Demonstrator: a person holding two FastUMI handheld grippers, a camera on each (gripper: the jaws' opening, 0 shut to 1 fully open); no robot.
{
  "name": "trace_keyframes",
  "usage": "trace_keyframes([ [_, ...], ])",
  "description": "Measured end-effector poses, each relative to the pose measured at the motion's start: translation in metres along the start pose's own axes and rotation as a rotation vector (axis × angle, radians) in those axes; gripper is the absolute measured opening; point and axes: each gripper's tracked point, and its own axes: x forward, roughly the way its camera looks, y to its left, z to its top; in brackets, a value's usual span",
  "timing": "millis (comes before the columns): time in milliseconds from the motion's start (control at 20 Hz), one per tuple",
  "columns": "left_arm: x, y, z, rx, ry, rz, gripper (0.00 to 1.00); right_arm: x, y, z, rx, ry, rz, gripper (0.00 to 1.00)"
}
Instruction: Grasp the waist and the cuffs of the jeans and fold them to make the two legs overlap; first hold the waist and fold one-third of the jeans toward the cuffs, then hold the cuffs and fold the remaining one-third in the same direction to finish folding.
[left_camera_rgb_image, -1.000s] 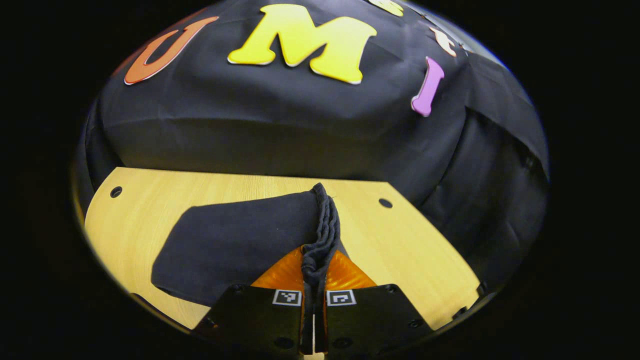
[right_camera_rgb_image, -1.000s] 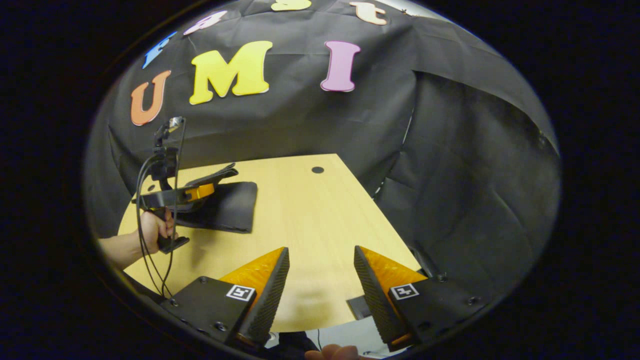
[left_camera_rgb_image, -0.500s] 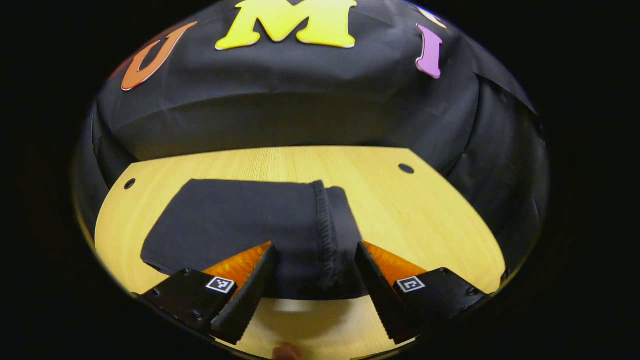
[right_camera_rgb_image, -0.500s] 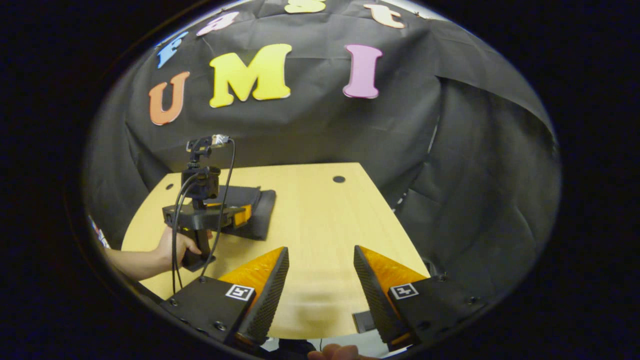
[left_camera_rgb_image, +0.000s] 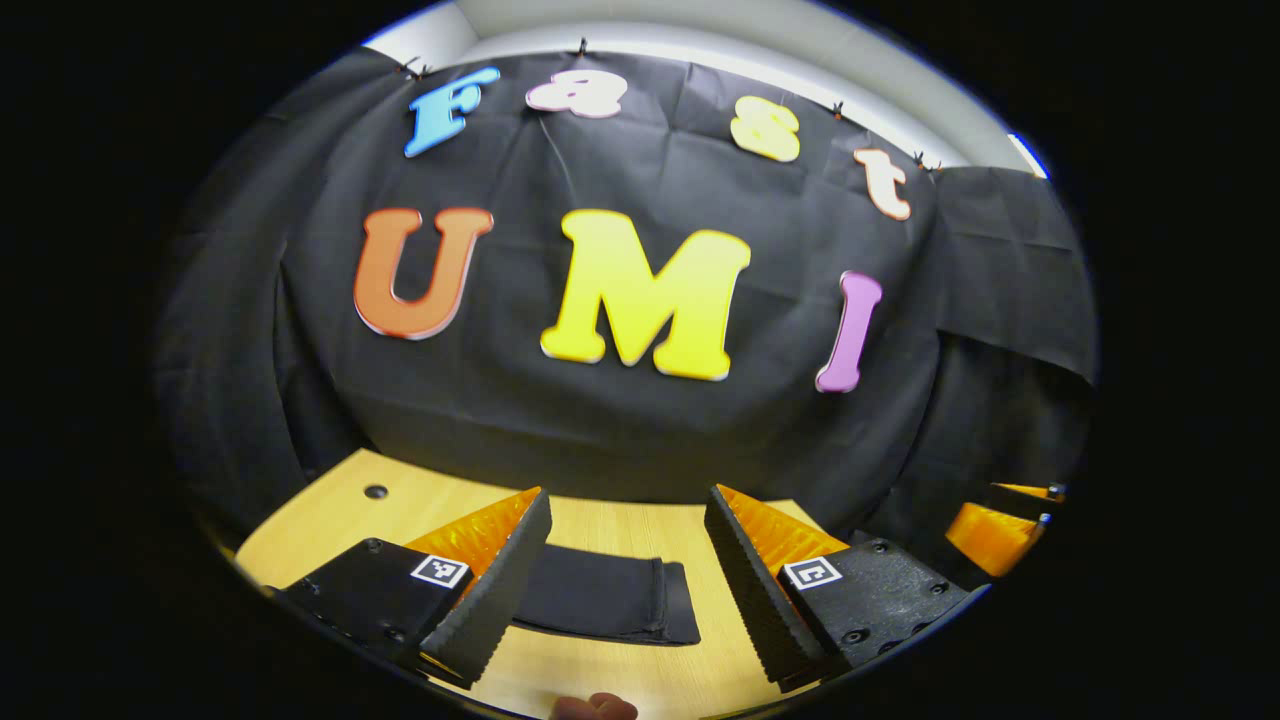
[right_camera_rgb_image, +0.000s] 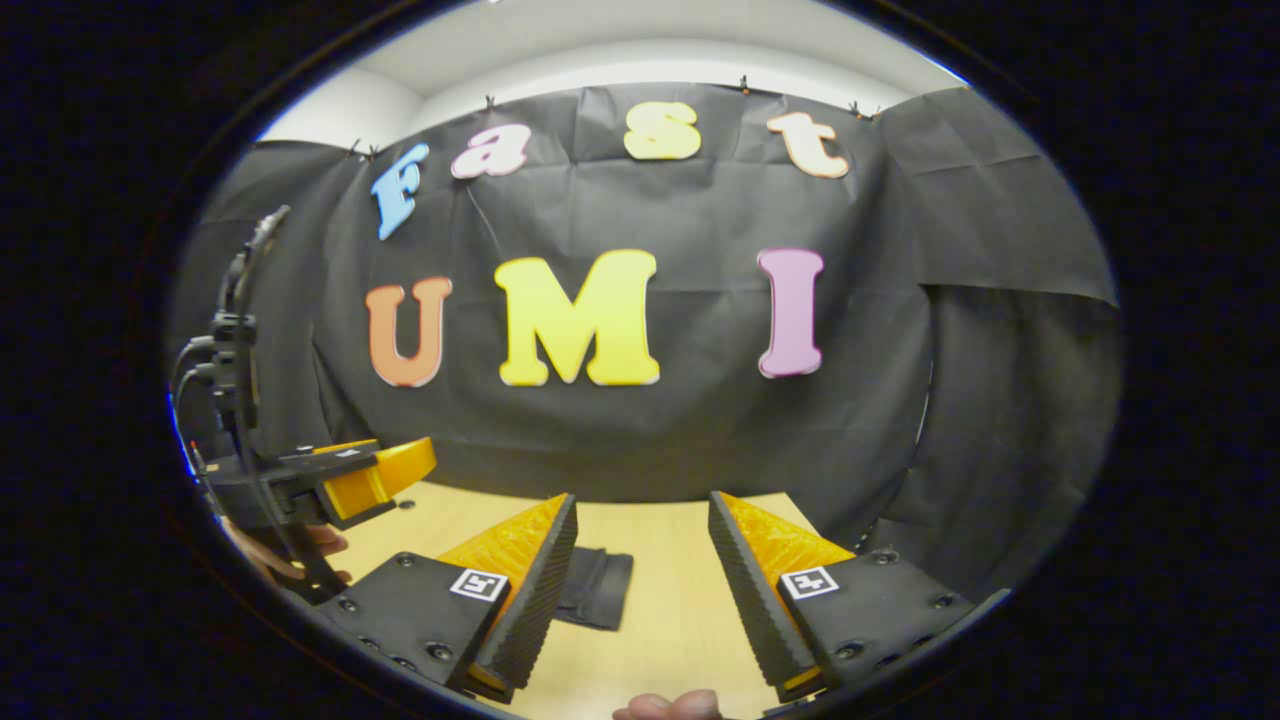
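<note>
Hovering above the jeans (left_camera_rgb_image: 600, 605), left claw (left_camera_rgb_image: 625, 590) gaped, released | right claw (right_camera_rgb_image: 640, 590) also spread, holding nothing, jeans beyond its left finger | jeans lay folded flat on surface (left_camera_rgb_image: 330, 520), apparently finished, hence both claws lifted clear

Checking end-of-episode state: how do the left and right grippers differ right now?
Pose: the left gripper looks over the folded jeans, which show between its fingers; from the right gripper the jeans lie off toward its left finger, partly behind it. The left gripper sits to the right gripper's left. Shared: both are open, hold nothing and are raised off the table.
</note>
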Motion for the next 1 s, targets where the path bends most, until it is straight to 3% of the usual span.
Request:
trace_keyframes([
  [150,-0.066,0.015,0.049,0.049,-0.08,0.005,0.98,-0.035,0.03,0.026,0.003,-0.104,-0.001,0.82],
  [300,-0.12,0.031,0.052,0.031,-0.097,0.02,0.98,-0.066,0.049,0.029,-0.079,-0.158,-0.042,0.84],
  [450,-0.157,0.043,0.059,0.035,-0.136,0.041,0.98,-0.094,0.083,0.033,-0.091,-0.181,-0.007,0.88],
  [600,-0.174,0.044,0.063,0.037,-0.158,0.047,0.98,-0.109,0.097,0.024,-0.082,-0.172,-0.002,0.85],
  [650,-0.178,0.046,0.066,0.034,-0.166,0.052,0.93,-0.114,0.104,0.023,-0.079,-0.163,0.008,0.86],
  [750,-0.182,0.047,0.071,0.033,-0.183,0.053,1.0,-0.115,0.11,0.023,-0.096,-0.159,0.025,0.85],
  [1000,-0.19,0.065,0.07,0.012,-0.187,0.093,0.98,-0.119,0.127,0.025,-0.099,-0.161,0.057,0.86],
])
